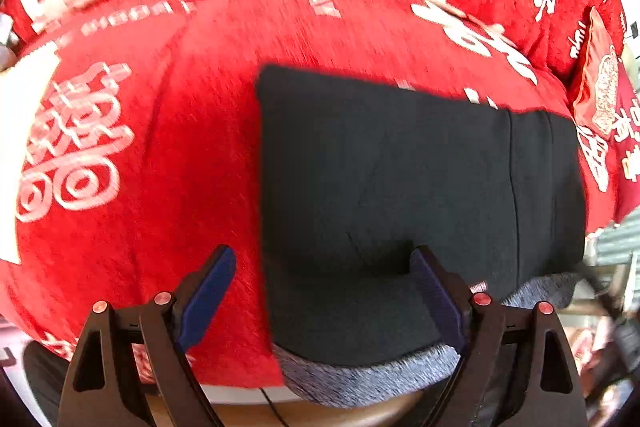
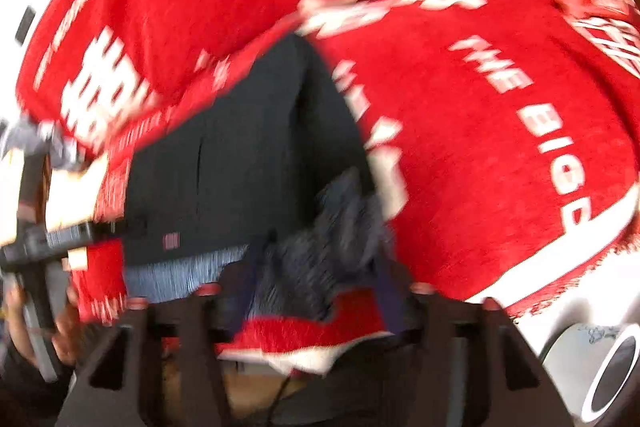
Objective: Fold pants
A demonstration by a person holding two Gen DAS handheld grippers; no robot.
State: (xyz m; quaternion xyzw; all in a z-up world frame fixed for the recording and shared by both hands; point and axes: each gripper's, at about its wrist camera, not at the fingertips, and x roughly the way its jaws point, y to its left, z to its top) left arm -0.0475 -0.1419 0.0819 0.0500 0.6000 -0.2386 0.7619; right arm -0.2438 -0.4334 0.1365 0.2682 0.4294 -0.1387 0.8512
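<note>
Black pants (image 1: 400, 187) lie folded into a rectangle on a red blanket (image 1: 160, 167) with white lettering; their grey waistband (image 1: 360, 379) runs along the near edge. My left gripper (image 1: 324, 291) hovers open over the pants' near left corner, one blue pad (image 1: 208, 295) above the blanket, the other (image 1: 436, 299) above the black cloth. The right wrist view is blurred. There my right gripper (image 2: 318, 273) stands with its jaws wide apart at the pants' (image 2: 240, 147) near right corner, a loose bunch of grey waistband cloth (image 2: 332, 227) sticking up between them, not pinched.
A red patterned cushion (image 1: 600, 87) lies at the blanket's far right. A white mug (image 2: 592, 367) stands near my right gripper. A hand (image 2: 60, 327) holding the other gripper shows at the left edge. The wooden table edge (image 1: 320, 413) runs below the blanket.
</note>
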